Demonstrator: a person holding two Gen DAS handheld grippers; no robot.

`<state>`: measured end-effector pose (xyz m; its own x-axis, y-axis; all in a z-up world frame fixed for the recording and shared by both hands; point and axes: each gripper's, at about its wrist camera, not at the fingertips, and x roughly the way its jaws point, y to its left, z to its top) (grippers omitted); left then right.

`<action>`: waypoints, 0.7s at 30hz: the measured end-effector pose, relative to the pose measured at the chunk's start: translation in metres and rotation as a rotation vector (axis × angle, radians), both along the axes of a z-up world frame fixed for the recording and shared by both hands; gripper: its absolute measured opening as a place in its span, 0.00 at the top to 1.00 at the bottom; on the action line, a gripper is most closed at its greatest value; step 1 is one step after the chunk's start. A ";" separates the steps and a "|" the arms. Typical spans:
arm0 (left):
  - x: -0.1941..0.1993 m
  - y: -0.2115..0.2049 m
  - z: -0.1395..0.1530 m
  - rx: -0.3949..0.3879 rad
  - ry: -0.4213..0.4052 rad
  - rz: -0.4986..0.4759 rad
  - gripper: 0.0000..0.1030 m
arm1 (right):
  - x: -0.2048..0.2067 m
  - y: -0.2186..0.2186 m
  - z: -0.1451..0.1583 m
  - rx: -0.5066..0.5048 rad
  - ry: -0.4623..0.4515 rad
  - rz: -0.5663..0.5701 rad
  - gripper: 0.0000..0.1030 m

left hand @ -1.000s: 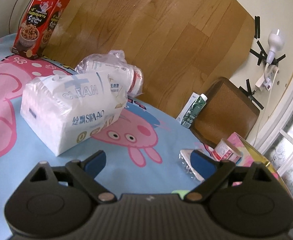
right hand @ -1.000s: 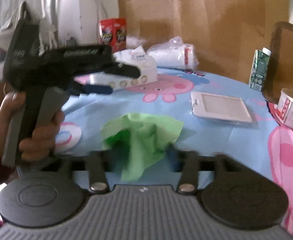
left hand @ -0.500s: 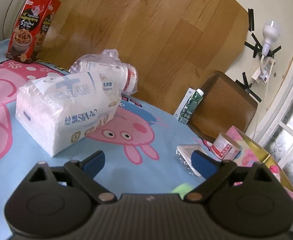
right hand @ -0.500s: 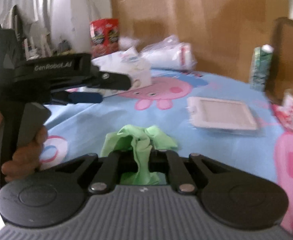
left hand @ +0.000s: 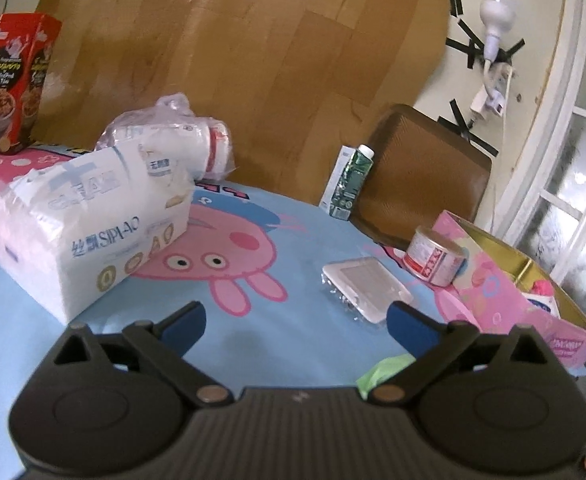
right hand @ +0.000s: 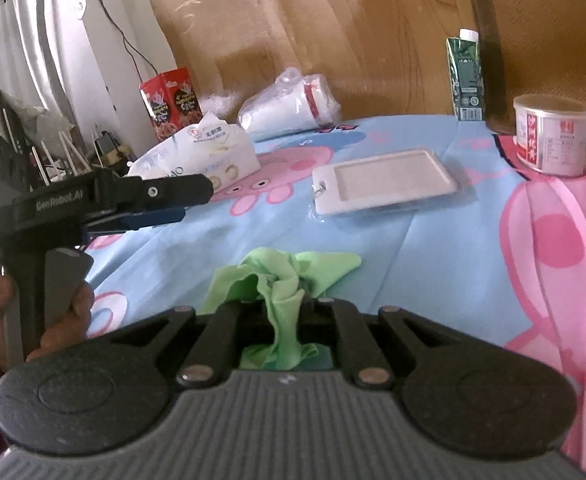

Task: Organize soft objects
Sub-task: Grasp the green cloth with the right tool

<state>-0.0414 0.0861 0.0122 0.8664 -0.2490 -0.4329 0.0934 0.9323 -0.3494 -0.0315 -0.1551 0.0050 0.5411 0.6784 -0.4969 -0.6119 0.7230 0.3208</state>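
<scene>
My right gripper (right hand: 283, 312) is shut on a green cloth (right hand: 281, 280), bunched between its fingers just above the cartoon tablecloth; a corner of the cloth shows in the left wrist view (left hand: 383, 368). My left gripper (left hand: 295, 320) is open and empty above the table; it also shows in the right wrist view (right hand: 165, 204) at the left. A white tissue pack (left hand: 89, 224) lies at the left, with a bagged white roll (left hand: 173, 144) behind it. A pink and gold box (left hand: 513, 292) stands open at the right.
A flat white card holder in plastic (left hand: 365, 288) lies mid-table. A tin can (left hand: 433, 256), a green carton (left hand: 351, 184) and a red snack box (left hand: 11, 84) stand around. A wooden board and a brown chair back (left hand: 421, 184) stand behind the table.
My right gripper has closed on the green cloth and gathered it up. My left gripper has swung rightward, bringing the card holder, can and pink box into view.
</scene>
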 end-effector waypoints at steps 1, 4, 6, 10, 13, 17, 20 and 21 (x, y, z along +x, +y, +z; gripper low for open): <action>0.000 0.000 0.000 0.001 0.001 -0.002 0.02 | -0.001 0.000 0.000 -0.001 -0.002 0.000 0.91; 0.000 0.002 0.000 -0.009 0.003 -0.001 0.02 | -0.002 0.000 0.000 -0.003 -0.004 0.001 0.90; 0.001 0.003 0.000 -0.020 0.004 0.001 0.01 | -0.002 -0.001 0.000 -0.003 -0.004 0.002 0.90; 0.001 0.005 0.000 -0.033 0.005 0.000 0.01 | -0.002 -0.001 0.000 -0.003 -0.004 0.003 0.90; 0.001 0.006 0.000 -0.032 0.005 -0.001 0.01 | -0.002 -0.001 0.000 -0.004 -0.004 0.003 0.90; 0.001 0.006 0.000 -0.029 0.007 -0.005 0.01 | -0.002 -0.001 0.000 -0.004 -0.004 0.004 0.90; 0.001 0.005 0.000 -0.031 0.007 -0.005 0.01 | -0.002 0.000 0.001 -0.006 -0.005 0.006 0.90; 0.001 0.005 0.000 -0.031 0.007 -0.005 0.01 | -0.001 -0.002 0.001 -0.005 -0.006 0.008 0.90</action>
